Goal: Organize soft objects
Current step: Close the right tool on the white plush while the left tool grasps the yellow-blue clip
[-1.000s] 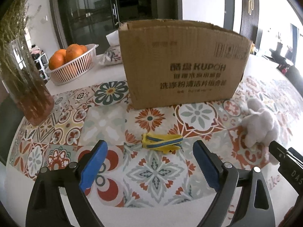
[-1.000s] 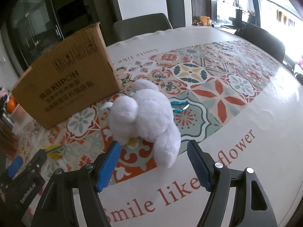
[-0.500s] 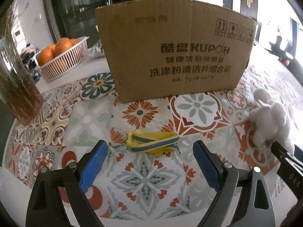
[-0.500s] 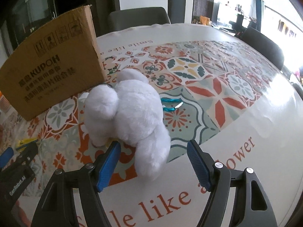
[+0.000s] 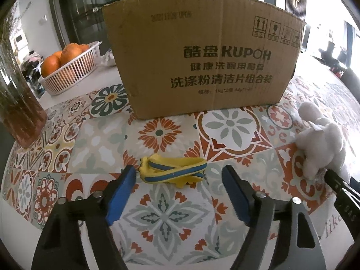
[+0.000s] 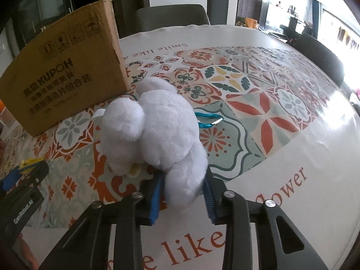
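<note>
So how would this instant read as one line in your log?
right gripper: shut on white plush toy | left gripper: open, facing yellow-blue toy | cardboard box: behind both

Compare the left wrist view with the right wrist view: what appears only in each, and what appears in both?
Only the left wrist view shows the basket of oranges and glass vase. Only the right wrist view shows the blue carabiner and dark chairs. Both show the cardboard box, white plush toy, yellow-and-blue soft toy and patterned tablecloth.

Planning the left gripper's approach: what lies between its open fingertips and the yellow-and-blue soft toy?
Only bare patterned tablecloth, as the left wrist view shows; the left gripper sits just short of the yellow-and-blue soft toy.
</note>
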`<state>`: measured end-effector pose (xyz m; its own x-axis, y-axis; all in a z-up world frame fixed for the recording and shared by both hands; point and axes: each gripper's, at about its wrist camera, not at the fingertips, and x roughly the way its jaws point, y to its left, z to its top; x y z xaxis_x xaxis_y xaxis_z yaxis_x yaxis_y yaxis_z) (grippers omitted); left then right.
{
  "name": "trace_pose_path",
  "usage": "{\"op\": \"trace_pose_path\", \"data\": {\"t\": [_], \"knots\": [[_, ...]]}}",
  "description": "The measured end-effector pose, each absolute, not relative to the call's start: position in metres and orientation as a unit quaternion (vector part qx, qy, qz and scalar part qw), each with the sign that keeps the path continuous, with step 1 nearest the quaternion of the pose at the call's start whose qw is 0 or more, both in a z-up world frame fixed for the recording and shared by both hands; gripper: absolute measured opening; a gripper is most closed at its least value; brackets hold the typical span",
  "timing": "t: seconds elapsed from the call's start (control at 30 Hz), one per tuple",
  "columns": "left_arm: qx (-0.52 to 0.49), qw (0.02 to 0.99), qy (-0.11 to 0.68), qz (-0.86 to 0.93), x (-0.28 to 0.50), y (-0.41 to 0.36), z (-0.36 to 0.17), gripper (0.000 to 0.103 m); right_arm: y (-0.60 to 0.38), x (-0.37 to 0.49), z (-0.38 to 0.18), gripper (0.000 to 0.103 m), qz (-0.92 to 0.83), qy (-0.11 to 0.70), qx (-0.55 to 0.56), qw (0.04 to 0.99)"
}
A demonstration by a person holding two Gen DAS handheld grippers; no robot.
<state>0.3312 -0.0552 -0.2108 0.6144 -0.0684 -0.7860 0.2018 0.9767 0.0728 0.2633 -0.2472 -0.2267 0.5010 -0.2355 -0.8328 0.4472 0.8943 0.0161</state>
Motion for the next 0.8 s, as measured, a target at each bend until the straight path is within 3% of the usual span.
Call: {"op": "trace_pose_path", "data": {"t": [0.37,0.47,0.8], "knots": [[0.074,0.889,0.445,-0.082,0.338,-0.055,-0.216,0.070,-0.228,0.260,-0.212,0.021,-0.155,0.445,0.103,0.876],[0.068,0.884,0.456,-0.083,0.344,-0.053,-0.220,0.060,-0.223,0.263,-0.211,0.021,-0.146,0.444,0.103,0.878],[0.065,0.887,0.447,-0.096,0.338,-0.047,-0.212,0.059,-0.220,0.262,-0.202,0.020,-0.129,0.428,0.111,0.888]]}}
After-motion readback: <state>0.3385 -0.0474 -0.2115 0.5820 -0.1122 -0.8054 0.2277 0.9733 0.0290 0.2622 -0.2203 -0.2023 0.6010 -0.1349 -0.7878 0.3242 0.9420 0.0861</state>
